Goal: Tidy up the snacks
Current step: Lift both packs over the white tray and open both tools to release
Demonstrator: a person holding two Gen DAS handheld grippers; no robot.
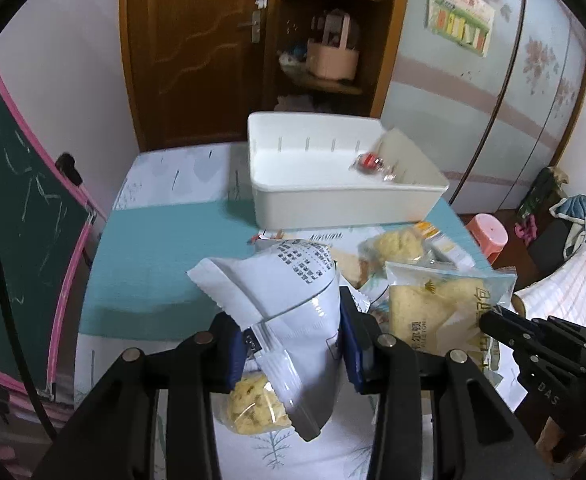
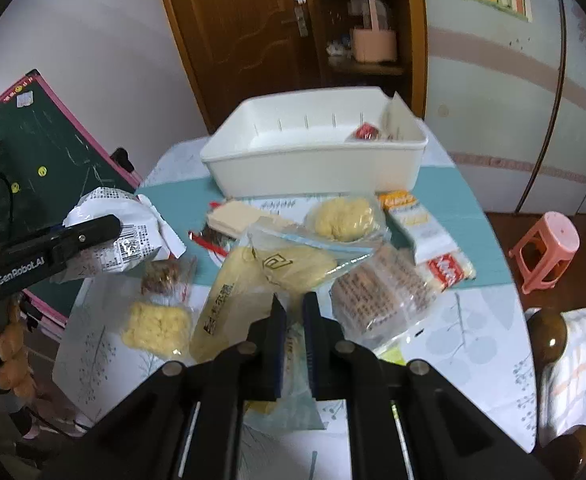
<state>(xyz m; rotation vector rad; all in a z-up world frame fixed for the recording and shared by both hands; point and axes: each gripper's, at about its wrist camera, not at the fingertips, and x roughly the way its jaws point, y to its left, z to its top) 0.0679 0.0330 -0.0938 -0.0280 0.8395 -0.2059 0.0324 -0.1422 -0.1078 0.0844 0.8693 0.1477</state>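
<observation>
Left hand-held gripper [image 1: 291, 344] clamps white snack packet [image 1: 293, 300].

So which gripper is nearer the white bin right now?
Neither by much. The left gripper holds a white snack packet short of the white bin; the right gripper grips a clear bread bag beside it, equally short.

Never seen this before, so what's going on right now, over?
Left gripper shut on white snack bag. Right gripper shut on yellow bread packet. White bin ahead, nearly empty; path clear.

We count one white bin [image 2: 313, 168] ahead of the right claw [image 2: 293, 312], one red-wrapped candy [image 2: 365, 132] inside it, two claws, one pink stool [image 2: 545, 252].
</observation>
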